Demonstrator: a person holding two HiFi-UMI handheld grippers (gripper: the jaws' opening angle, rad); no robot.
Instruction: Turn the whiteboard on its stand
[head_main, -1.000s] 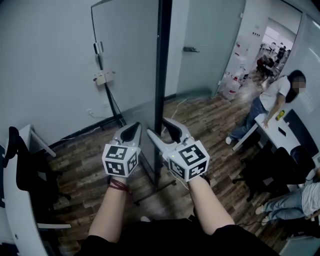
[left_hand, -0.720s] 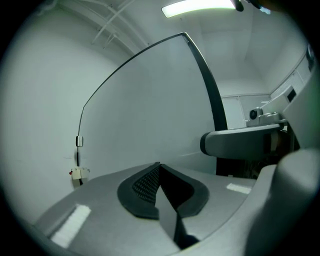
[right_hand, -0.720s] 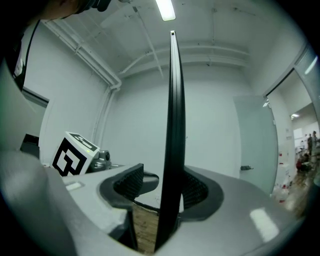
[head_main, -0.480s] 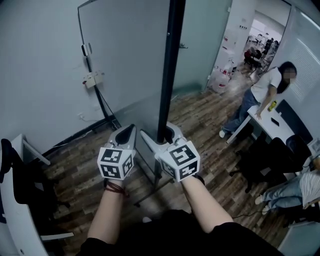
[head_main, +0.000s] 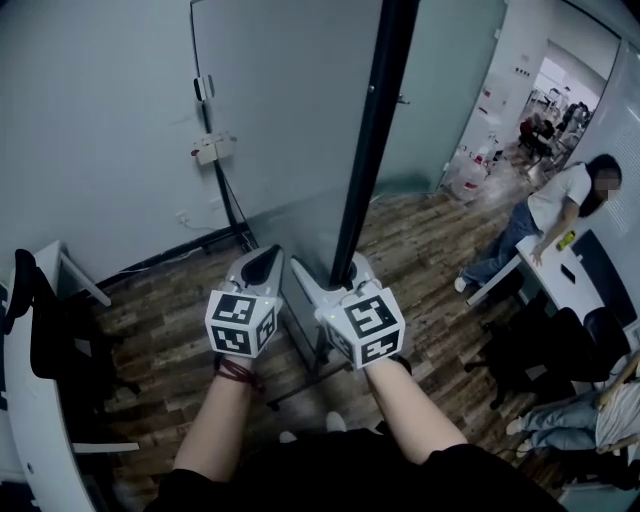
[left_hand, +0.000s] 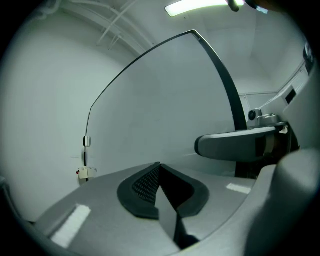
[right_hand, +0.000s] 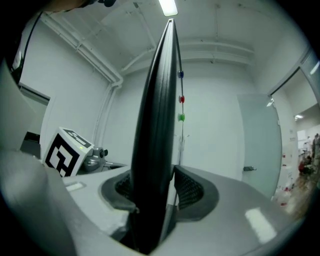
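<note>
Right gripper is closing its wide-spread jaws around the whiteboard frame's black edge, which rises toward 12 o'clock. At its 9 o'clock, left gripper is clamped together, empty.

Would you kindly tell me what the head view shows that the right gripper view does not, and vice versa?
Only the head view: the wooden floor, a person leaning on a desk, and both forearms. Only the right gripper view: three coloured magnets beside the board's edge, and a ceiling light. Both: the whiteboard, its dark edge standing between the closing jaws of the right gripper, and the left gripper, at least its marker cube.
</note>
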